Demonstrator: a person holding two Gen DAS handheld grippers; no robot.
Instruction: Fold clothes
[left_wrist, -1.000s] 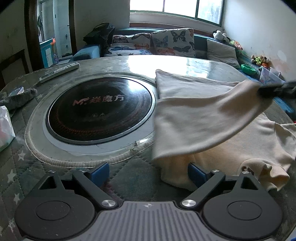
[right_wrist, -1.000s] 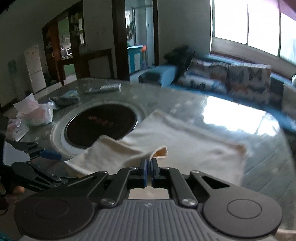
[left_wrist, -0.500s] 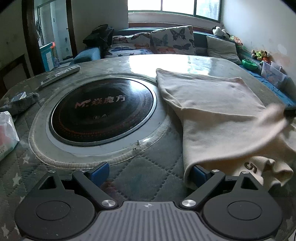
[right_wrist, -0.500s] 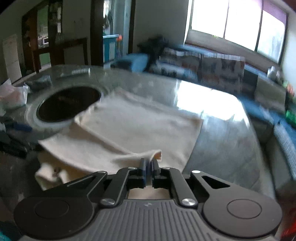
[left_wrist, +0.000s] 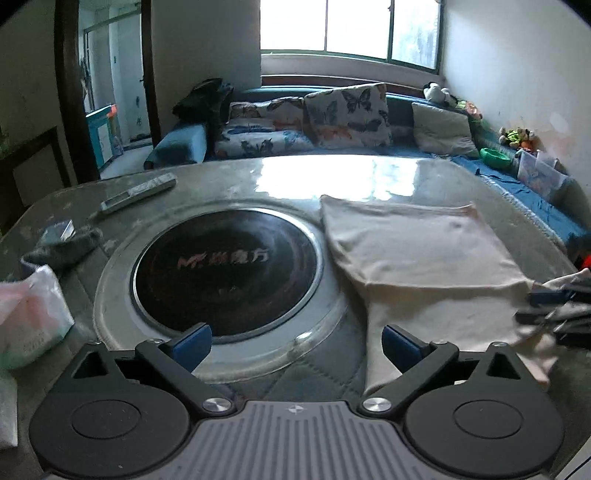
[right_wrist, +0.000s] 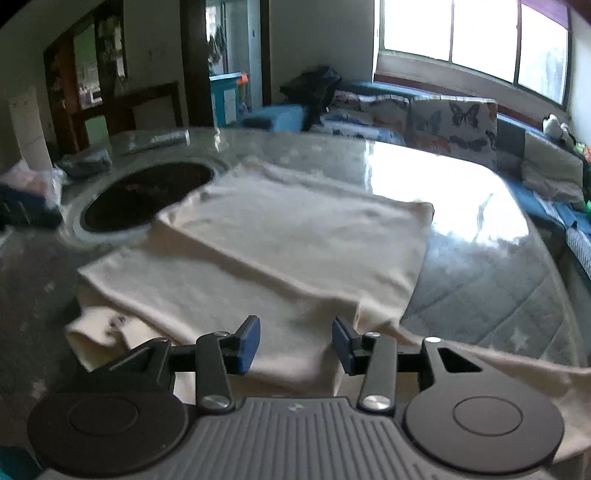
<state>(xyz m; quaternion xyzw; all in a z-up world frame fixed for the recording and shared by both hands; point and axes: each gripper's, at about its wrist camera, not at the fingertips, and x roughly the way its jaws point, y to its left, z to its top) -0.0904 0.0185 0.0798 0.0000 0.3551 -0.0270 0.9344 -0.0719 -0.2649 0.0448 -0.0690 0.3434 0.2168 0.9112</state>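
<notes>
My left tongs (left_wrist: 295, 343) open wide, empty, low over counter (left_wrist: 314, 373) edge. My right tongs (right_wrist: 294, 345) open, nothing between pads, over cream garment (right_wrist: 280, 251). Garment lies partly folded on counter, beside round black hob (left_wrist: 225, 273).

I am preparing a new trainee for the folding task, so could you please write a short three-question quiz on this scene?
1. True or false: the right gripper has its fingers closed on the cream garment.
2. Which lies left of the garment on the table? A) a black round cooktop B) a laptop C) a plate
3. Fill in: the left gripper is ____ and holds nothing.

Key: 1 false, both fingers stand apart above the cloth; 2 A; 3 open.
</notes>
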